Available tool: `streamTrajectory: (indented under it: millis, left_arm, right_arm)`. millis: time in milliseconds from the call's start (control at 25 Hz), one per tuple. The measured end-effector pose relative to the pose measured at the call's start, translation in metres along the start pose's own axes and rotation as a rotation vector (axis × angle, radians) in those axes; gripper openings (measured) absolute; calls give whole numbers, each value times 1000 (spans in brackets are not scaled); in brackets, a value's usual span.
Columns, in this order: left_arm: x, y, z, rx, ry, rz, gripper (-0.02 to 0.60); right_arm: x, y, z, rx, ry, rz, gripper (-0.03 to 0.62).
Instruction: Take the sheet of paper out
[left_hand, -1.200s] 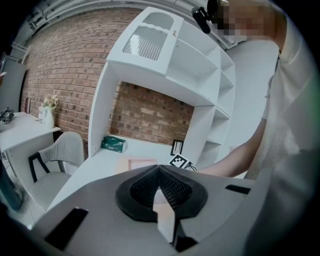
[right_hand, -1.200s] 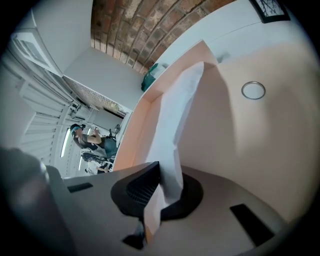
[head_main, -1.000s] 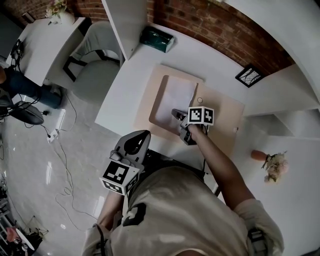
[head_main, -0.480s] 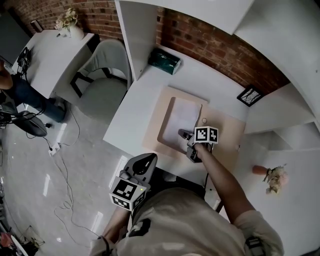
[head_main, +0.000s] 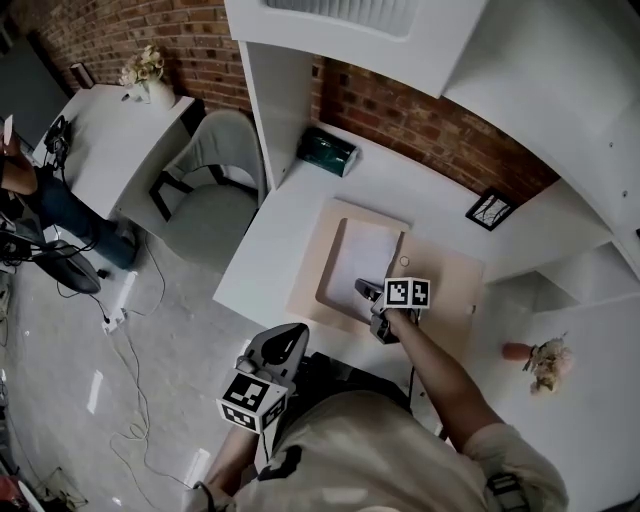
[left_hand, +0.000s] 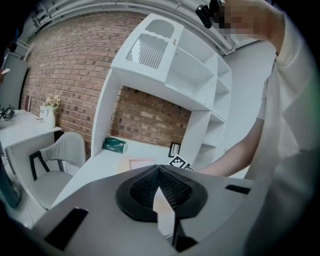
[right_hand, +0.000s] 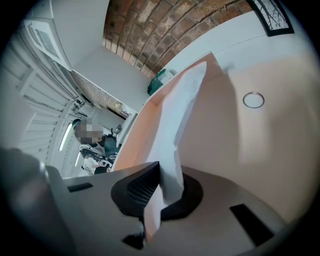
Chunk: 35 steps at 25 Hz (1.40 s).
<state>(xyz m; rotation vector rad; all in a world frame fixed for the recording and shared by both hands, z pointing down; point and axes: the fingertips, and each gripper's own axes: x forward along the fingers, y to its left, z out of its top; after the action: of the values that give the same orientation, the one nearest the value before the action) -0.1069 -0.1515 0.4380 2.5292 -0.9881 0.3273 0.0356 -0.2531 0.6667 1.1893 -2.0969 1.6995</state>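
Note:
A white sheet of paper (head_main: 362, 262) lies in the left half of an open beige folder (head_main: 445, 290) on the white desk (head_main: 270, 250). My right gripper (head_main: 364, 289) reaches over the folder's near edge. In the right gripper view its jaws (right_hand: 160, 186) are shut on the near edge of the sheet (right_hand: 176, 120), which rises away from them together with a beige flap (right_hand: 150, 112). My left gripper (head_main: 287, 340) hangs off the desk's front edge near my body. Its pads (left_hand: 172, 187) meet at the tip with nothing between them.
A small metal ring (head_main: 404, 262) rests on the folder's right half. A green tissue box (head_main: 331, 150) and a framed picture (head_main: 489, 210) stand by the brick wall. White shelving rises above the desk. A grey chair (head_main: 210, 190) and a second desk (head_main: 110, 140) are at left.
The right gripper stays shut on the sheet at the folder's near edge. The left gripper has shifted slightly beside the desk's front. The head view has drifted back a little.

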Motion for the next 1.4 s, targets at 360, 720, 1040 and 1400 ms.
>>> streamTrajectory:
  millis: [360, 720, 1040, 1400]
  left_arm:
    - [15, -48, 4, 25, 20, 29, 18]
    - [3, -62, 0, 28, 13, 95, 18]
    - [-11, -68, -2, 9, 0, 141, 18]
    - [-11, -77, -2, 19, -11, 144, 18]
  right_arm:
    - [-5, -4, 0, -20, 14, 27, 28]
    - [-5, 0, -1, -59, 0, 48, 26]
    - [-6, 6, -4, -126, 4, 41, 26]
    - [-10, -1, -4, -175, 8, 24, 26]
